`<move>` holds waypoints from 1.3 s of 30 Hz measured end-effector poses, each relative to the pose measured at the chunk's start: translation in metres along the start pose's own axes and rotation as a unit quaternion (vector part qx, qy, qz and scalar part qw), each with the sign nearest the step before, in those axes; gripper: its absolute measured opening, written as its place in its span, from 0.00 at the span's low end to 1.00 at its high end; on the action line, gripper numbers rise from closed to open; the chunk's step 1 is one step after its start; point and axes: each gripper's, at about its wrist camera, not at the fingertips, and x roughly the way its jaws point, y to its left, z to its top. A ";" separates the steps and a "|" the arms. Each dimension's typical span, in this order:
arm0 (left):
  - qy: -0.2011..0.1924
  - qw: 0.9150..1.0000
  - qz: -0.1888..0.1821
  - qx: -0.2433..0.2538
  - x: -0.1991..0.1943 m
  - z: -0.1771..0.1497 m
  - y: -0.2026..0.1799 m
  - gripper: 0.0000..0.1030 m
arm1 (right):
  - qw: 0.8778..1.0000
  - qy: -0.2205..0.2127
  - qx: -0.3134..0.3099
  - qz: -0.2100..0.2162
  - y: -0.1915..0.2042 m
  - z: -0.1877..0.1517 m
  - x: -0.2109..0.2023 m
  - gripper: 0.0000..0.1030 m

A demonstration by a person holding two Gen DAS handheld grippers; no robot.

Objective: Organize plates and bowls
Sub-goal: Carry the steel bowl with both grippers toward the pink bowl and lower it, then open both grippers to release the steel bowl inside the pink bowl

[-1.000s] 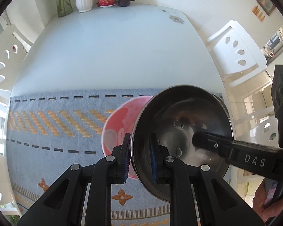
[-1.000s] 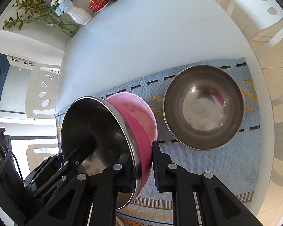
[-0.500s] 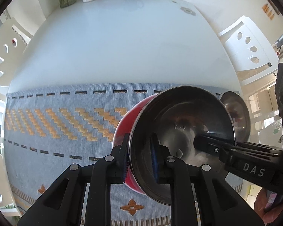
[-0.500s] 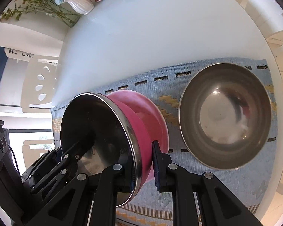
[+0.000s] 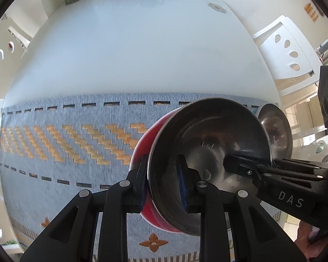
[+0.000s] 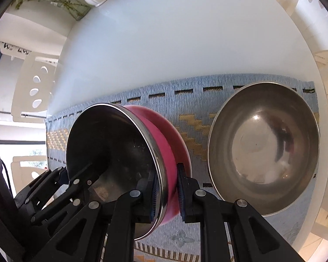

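Two bowls – pink-shelled bowl [image 6: 164, 150] pinched by right claw [image 6: 167, 193], left claw [image 5: 163, 181] just loosening off its rim; steel bowl [image 6: 263, 150] right – "DAS" on claw

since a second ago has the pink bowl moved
Yes. The pink bowl, gripped by both grippers, has come down toward the blue mat, nearer the steel bowl resting there.

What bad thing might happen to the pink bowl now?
The left gripper's jaws have just been opening with the tilted pink bowl's rim between them. The bowl may end up hanging from the right gripper alone, then swing or slip out. If it drops, it could bang into the steel bowl close beside it on the mat.
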 end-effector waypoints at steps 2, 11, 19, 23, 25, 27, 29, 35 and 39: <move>-0.002 1.000 0.010 0.005 -0.004 -0.003 0.005 0.21 | 1.000 0.003 0.000 -0.006 -0.001 -0.001 0.001 0.15; -0.007 1.000 0.005 -0.006 -0.014 -0.007 0.014 0.22 | 1.000 0.006 0.006 -0.008 0.002 -0.002 0.001 0.17; -0.022 1.000 0.016 -0.005 -0.030 -0.010 0.019 0.22 | 1.000 -0.004 0.002 -0.005 0.005 -0.003 -0.009 0.24; -0.025 1.000 0.012 -0.011 -0.034 -0.007 0.019 0.23 | 1.000 -0.008 -0.002 -0.001 0.008 -0.004 -0.013 0.30; -0.026 1.000 0.005 -0.014 -0.035 -0.006 0.017 0.25 | 1.000 -0.012 0.003 0.003 0.007 -0.005 -0.016 0.30; -0.027 1.000 0.002 -0.012 -0.035 -0.005 0.012 0.27 | 1.000 -0.019 0.010 0.011 0.003 -0.006 -0.021 0.30; -0.028 1.000 -0.003 -0.009 -0.036 -0.005 0.007 0.27 | 1.000 -0.023 0.015 0.013 -0.001 -0.007 -0.025 0.31; -0.030 0.999 -0.029 -0.003 -0.043 -0.003 -0.018 0.27 | 0.998 -0.047 0.034 0.028 -0.021 -0.012 -0.048 0.31; -0.030 0.998 -0.051 0.005 -0.044 -0.005 -0.048 0.27 | 0.997 -0.064 0.041 0.024 -0.041 -0.015 -0.065 0.31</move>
